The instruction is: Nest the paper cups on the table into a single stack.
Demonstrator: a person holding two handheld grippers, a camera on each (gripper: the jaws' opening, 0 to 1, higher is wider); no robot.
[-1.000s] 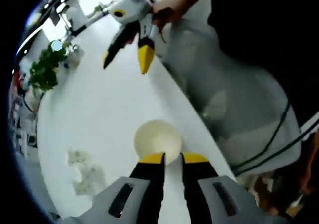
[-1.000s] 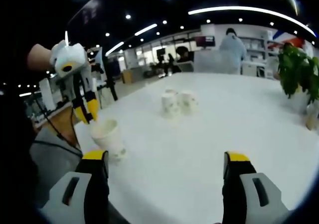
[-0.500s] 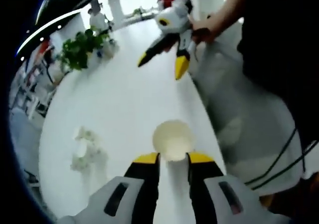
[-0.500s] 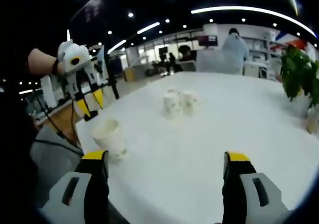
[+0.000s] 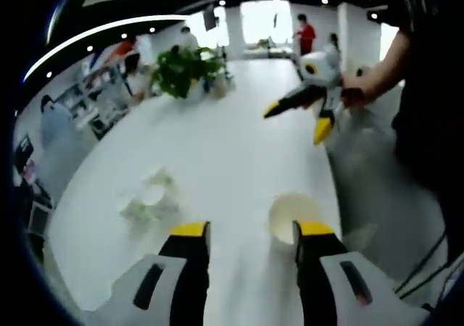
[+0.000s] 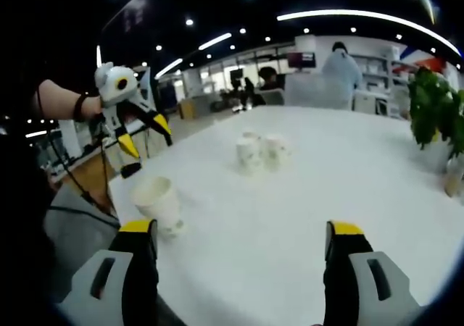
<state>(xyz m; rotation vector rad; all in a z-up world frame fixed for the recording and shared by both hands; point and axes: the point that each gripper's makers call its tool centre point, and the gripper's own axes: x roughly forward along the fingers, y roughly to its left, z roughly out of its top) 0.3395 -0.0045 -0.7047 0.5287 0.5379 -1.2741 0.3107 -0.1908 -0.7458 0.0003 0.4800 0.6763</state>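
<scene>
Standing alone near the table (image 6: pixel 304 217) edge, 1 paper cup (image 6: pixel 156 203); both grippers' fingers spread wide, holding nothing.

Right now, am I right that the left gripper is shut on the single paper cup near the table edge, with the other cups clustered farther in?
Not quite: the left gripper is open, above the single paper cup, as the right gripper view shows. The other cups are clustered farther in.

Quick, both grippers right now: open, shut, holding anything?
Left gripper: open, holding nothing, lifted clear of the paper cup.
Right gripper: open wide, holding nothing.
</scene>
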